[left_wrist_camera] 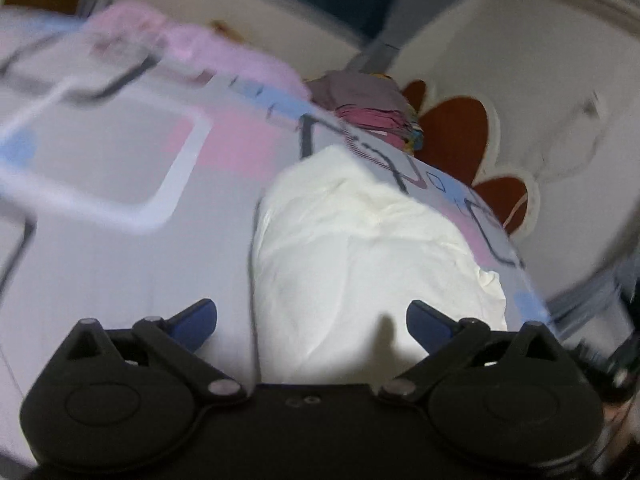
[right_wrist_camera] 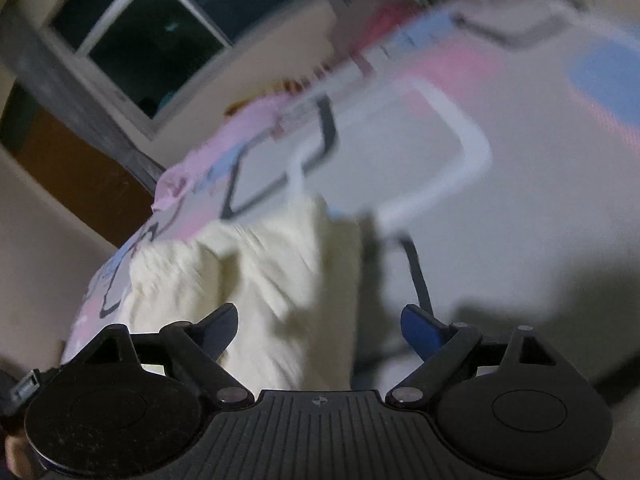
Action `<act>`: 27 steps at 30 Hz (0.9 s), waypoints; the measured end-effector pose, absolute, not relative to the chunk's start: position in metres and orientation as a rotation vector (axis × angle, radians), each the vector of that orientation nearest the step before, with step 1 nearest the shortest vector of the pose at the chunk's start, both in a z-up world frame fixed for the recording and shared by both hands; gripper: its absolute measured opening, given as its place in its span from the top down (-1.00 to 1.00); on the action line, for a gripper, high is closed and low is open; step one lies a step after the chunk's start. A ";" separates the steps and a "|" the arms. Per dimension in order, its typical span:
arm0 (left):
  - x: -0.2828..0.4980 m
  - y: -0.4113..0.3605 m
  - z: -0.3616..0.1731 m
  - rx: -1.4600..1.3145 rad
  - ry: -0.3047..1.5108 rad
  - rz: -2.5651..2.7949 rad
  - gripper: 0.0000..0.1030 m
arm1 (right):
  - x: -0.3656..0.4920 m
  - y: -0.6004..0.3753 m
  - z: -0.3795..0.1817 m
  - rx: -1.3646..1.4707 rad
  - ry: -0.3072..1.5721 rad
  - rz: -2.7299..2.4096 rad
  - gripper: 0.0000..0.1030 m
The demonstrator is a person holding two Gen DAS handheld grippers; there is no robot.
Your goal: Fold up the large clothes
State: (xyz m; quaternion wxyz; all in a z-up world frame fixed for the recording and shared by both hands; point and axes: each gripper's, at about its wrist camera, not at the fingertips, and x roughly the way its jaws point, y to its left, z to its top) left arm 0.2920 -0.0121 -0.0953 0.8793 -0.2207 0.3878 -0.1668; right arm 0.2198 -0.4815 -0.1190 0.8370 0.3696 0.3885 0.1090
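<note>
Patterned cotton covers the bed point(left_wrist_camera: 120, 248), a pale sheet with pink and blue blocks and dark outlined squares, and on it lies the task's garment point(left_wrist_camera: 360, 240), a cream-white piece bunched into a lumpy mound near the bed's edge, with the sheet's rim just beside it. Beyond it a small stack of folded clothes point(left_wrist_camera: 368, 116) sits by the far corner, and a pink cloth point(left_wrist_camera: 224, 52) lies along the back. Both views are smeared, so fine creases cannot be read. The left tool point(left_wrist_camera: 312, 320) hangs over the near end of the garment, jaws spread wide and holding nothing; the right tool point(right_wrist_camera: 316, 328) is likewise released and empty, with the garment point(right_wrist_camera: 260, 280) under its left finger and bare sheet under the other. Main risk, as I judge it: a pinch into this mound could catch several layers at once, or the sheet with them, and drag the bedding. With the garment so close to the edge, a careless pull might slide it off the bed. Mismatched grips would give a crooked fold.
</note>
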 end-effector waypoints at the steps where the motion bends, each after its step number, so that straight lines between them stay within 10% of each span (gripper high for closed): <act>1: 0.290 -0.011 -0.101 -0.485 0.817 -0.344 -0.95 | 0.218 -0.482 -0.128 0.820 0.846 0.243 -0.72; 22: 0.318 -0.042 -0.136 -0.548 0.946 -0.479 -0.98 | 0.246 -0.444 -0.163 0.907 0.947 0.385 -0.67; 27: 0.333 -0.054 -0.144 -0.565 0.982 -0.558 -0.97 | 0.260 -0.416 -0.155 0.811 0.954 0.400 -0.24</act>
